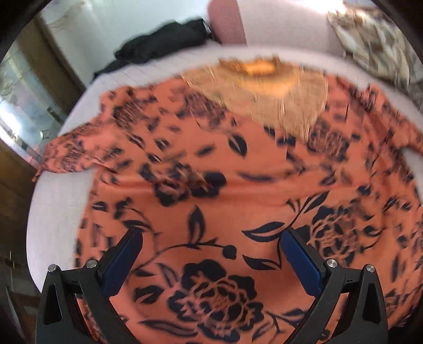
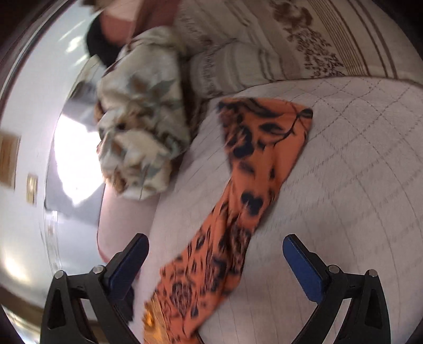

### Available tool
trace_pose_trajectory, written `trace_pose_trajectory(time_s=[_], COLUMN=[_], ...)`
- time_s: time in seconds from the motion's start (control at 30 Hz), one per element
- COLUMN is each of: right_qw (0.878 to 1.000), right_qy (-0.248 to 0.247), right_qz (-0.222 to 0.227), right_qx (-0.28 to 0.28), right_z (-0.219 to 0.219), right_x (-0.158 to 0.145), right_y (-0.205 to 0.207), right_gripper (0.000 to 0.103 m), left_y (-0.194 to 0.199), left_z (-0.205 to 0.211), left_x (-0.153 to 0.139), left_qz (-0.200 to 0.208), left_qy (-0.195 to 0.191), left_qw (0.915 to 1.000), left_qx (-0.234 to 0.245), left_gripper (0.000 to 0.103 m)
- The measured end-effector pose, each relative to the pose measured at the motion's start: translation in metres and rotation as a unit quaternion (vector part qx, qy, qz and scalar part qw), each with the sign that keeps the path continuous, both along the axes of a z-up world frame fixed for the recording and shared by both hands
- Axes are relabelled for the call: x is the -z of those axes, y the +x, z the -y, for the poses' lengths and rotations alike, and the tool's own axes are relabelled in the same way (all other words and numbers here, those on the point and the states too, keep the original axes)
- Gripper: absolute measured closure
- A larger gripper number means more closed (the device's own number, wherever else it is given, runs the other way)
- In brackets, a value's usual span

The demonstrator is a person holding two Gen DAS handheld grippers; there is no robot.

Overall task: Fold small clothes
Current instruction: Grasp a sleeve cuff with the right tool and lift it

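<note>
An orange top with a dark floral print (image 1: 211,172) lies spread flat on a pale quilted bed (image 1: 58,206), its gold embroidered neck panel (image 1: 267,90) at the far side. My left gripper (image 1: 210,238) hovers over the lower body of the top, open, with nothing between its blue-padded fingers (image 1: 124,262). In the right wrist view one sleeve of the top (image 2: 246,185) stretches away across the quilt (image 2: 343,172). My right gripper (image 2: 214,243) is open above that sleeve near the shoulder, holding nothing.
A black garment (image 1: 164,45) lies at the bed's far left beside a pink cushion (image 1: 224,21). A crumpled pale floral cloth (image 2: 142,119) sits at the bed's edge next to a beige patterned blanket (image 2: 264,53). Wooden furniture (image 1: 13,185) stands left of the bed.
</note>
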State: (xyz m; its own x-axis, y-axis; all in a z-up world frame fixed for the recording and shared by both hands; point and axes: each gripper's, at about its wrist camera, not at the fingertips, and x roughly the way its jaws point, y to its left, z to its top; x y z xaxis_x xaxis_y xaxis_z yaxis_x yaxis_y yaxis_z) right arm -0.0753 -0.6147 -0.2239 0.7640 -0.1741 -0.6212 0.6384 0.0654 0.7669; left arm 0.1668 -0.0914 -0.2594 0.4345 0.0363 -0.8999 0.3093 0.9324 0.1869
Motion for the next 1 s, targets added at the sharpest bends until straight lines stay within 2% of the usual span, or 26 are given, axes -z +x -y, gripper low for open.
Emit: trace_pose_trajectory(time_s=[0.07,0.13,0.23,0.3,0.33,0.37,0.43,0.53,0.67,0.77,0.83,0.93,1.0], right_qw=[1.000,0.999,0.993,0.991,0.990,0.992,0.997,0.998,0.986,0.967,0.951,0.925,0.906], right_qy=[0.009,0.018,0.048,0.031,0.019,0.017,0.005,-0.059,-0.117,-0.143,-0.155,-0.168,-0.191], right_qz=[-0.013,-0.048,-0.101,-0.113,-0.122,-0.111,-0.068,0.003,0.087,0.128,0.144,0.144,0.116], right_qx=[0.012,0.018,0.046,0.070,0.071,0.056,0.043,0.001,-0.085,-0.169,-0.225,-0.308,-0.361], right_z=[0.019,0.037,0.057,0.061,0.063,0.065,0.061,0.040,-0.012,-0.075,-0.129,-0.216,-0.278], right_x=[0.007,0.017,0.040,0.036,0.031,0.029,0.013,-0.040,-0.121,-0.172,-0.191,-0.198,-0.191], right_y=[0.012,0.027,0.038,0.038,0.041,0.046,0.053,0.071,0.115,0.158,0.184,0.221,0.244], right_gripper=[0.001,0.002,0.013,0.025,0.063,0.096,0.095,0.096,0.095,0.096,0.095,0.096,0.095], left_y=[-0.001,-0.003,-0.015,-0.016,-0.013,-0.010,-0.004,0.002,-0.001,0.001,0.006,0.009,0.011], left_z=[-0.006,-0.015,-0.017,-0.018,-0.019,-0.019,-0.017,-0.021,-0.031,-0.045,-0.058,-0.080,-0.096], left_x=[0.003,0.004,0.006,0.006,0.005,0.002,0.000,-0.007,-0.030,-0.039,-0.045,-0.053,-0.058], left_qz=[0.012,0.022,0.065,0.064,0.054,0.045,0.044,0.078,0.126,0.136,0.138,0.151,0.159], left_qy=[-0.035,-0.067,-0.076,-0.075,-0.077,-0.080,-0.078,-0.076,-0.086,-0.091,-0.098,-0.097,-0.095], left_qw=[0.9993,0.9974,0.9950,0.9951,0.9955,0.9958,0.9958,0.9940,0.9883,0.9863,0.9847,0.9809,0.9780], left_qx=[-0.007,-0.015,0.003,0.006,0.004,0.003,0.013,-0.003,-0.007,-0.023,-0.041,-0.074,-0.097], left_gripper=[0.000,0.000,0.000,0.000,0.000,0.000,0.000,0.000,0.000,0.000,0.000,0.000,0.000])
